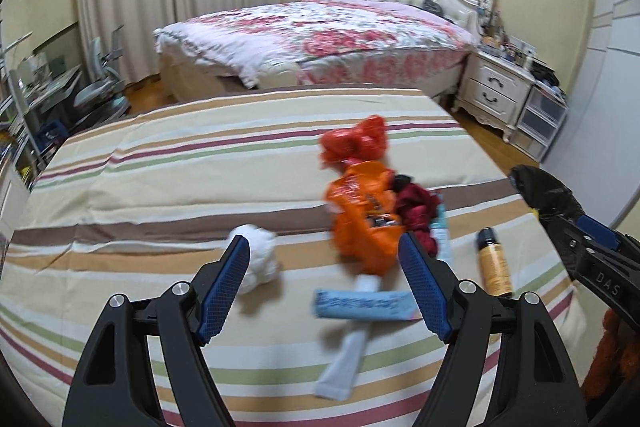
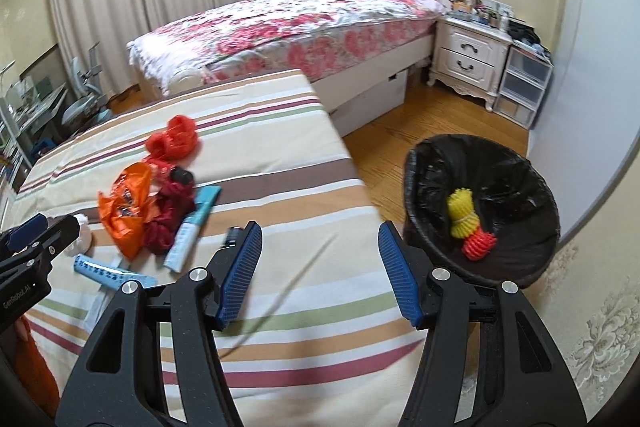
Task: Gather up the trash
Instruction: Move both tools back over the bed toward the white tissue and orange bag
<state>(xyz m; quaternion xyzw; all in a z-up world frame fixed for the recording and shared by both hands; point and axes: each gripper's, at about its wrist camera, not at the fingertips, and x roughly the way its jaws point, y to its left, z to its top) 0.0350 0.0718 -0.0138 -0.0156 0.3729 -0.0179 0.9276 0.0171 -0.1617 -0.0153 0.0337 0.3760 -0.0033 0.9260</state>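
Each tool is matte black plastic: two angular arms with long cut-out slots, round silver screw heads at the pivots, and blue fingers (image 1: 230, 283) with a fine cross-hatched grip texture. The right tool (image 1: 592, 263) carries white "DAS" lettering; the left tool (image 2: 28, 259) reads "GenRobot.AI".

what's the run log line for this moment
left gripper: open, empty | right gripper: open, empty | bin: two foam nets | wrappers: on bed

The left gripper (image 1: 324, 287) hangs open over the striped bed (image 1: 160, 179); tissue wad (image 1: 260, 259) beside its left finger, orange bag (image 1: 364, 215) ahead.
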